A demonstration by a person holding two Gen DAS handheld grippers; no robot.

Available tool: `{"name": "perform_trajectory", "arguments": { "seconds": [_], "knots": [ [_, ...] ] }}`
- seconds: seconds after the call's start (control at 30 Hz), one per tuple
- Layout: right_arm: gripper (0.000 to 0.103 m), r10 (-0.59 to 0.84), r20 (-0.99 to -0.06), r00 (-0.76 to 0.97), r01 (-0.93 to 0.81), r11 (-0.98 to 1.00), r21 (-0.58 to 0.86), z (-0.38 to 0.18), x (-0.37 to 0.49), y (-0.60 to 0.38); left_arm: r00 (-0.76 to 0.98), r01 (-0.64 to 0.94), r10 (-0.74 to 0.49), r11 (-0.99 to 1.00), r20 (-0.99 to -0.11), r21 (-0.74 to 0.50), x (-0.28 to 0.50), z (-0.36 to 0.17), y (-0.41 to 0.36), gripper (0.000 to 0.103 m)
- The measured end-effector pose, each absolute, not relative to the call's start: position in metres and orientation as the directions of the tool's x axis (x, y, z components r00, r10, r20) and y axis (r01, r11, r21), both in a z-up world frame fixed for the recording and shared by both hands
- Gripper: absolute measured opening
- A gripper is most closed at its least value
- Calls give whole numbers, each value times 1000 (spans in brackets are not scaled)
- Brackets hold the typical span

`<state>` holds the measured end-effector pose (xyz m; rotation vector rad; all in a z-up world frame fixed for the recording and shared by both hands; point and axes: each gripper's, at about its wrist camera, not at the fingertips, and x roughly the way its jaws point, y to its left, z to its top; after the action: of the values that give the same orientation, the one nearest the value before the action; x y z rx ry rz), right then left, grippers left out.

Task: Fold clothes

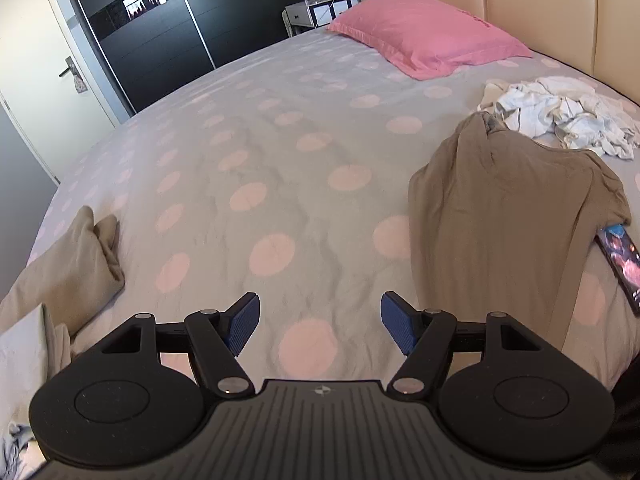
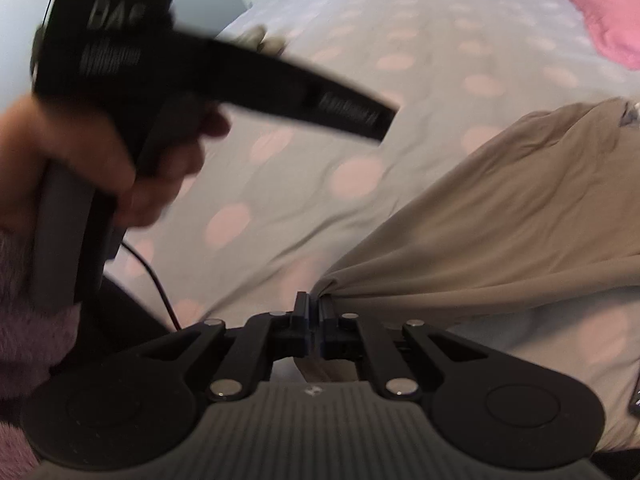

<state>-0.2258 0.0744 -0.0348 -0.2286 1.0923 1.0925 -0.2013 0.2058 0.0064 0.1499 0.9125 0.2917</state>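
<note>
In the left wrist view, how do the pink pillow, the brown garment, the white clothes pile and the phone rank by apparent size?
1. brown garment, nearer the camera
2. pink pillow
3. white clothes pile
4. phone, partly cut off

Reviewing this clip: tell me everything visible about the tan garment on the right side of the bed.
The tan garment is a plain, thin, soft-looking fabric, no print visible. It lies stretched lengthwise on the dotted bedspread, draped and creased rather than folded. Its far end reaches the crumpled pale clothes, and a phone lies at its right edge. The right gripper has its fingers shut on a bunched near corner, with pull wrinkles fanning from the pinch. The open left gripper does not touch it.
</note>
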Motion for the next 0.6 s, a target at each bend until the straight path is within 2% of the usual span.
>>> {"name": "perform_trajectory", "arguments": {
  "seconds": [0.13,0.2,0.3,0.37,0.6],
  "knots": [
    [6,549,-835,28,-786,529,321,-50,-234,76,570,-160,281,960,-772,231,-213,-5,204,66],
    [11,534,-845,28,-770,551,322,-54,-231,74,567,-149,263,965,-780,217,-218,-14,204,66],
    [19,523,-851,42,-749,580,320,-53,-219,68,567,-134,233,973,-790,190,-222,-25,202,66],
    [33,516,-853,81,-746,599,291,-50,-209,62,564,-130,222,975,-795,180,-223,-30,200,66],
    [38,407,-887,217,-656,734,177,-59,-156,40,541,-108,190,982,-819,157,-219,-55,194,66]
  ]
}}
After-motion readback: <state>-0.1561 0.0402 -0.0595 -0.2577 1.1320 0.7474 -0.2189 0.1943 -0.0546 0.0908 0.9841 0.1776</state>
